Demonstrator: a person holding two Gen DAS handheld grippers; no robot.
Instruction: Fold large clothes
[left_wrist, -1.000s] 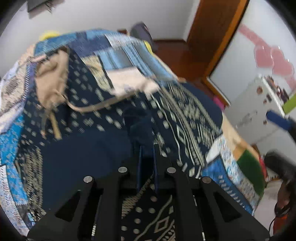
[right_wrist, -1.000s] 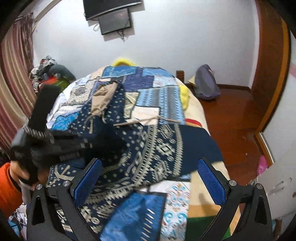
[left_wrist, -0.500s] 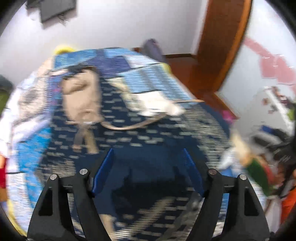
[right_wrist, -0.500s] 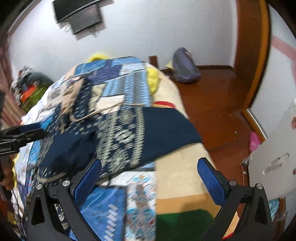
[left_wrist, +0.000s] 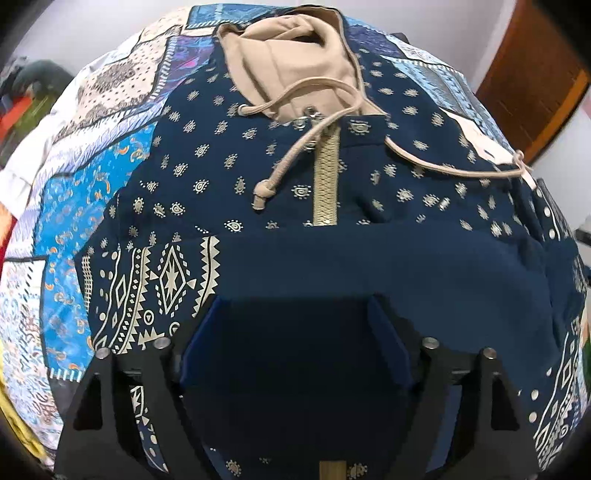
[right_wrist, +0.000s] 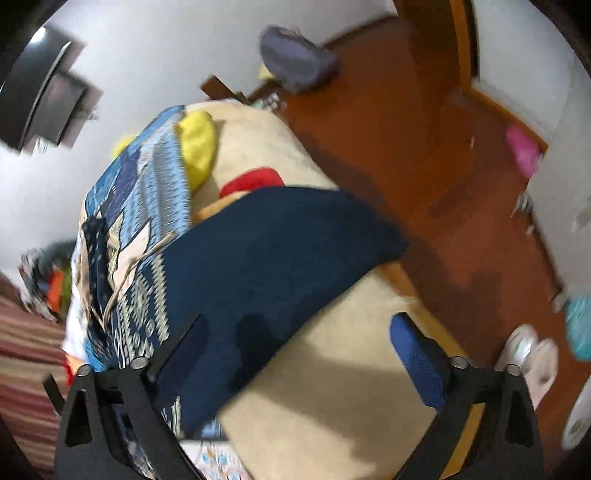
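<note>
Now both my tongs gape wide, left gripper (left_wrist: 295, 343) and right gripper (right_wrist: 299, 354), over one navy hoodie (left_wrist: 369, 258) with two drawstrings (left_wrist: 295, 147).

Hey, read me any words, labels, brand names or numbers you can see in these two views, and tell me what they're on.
None: no readable text in either view.
The hoodie shows only printed patterns, no letters.
The patchwork bedspread likewise.
The wall screen is too blurred to tell.

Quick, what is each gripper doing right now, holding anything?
Left gripper: open, holding nothing, just over the navy hoodie.
Right gripper: open, holding nothing, above the bed.
</note>
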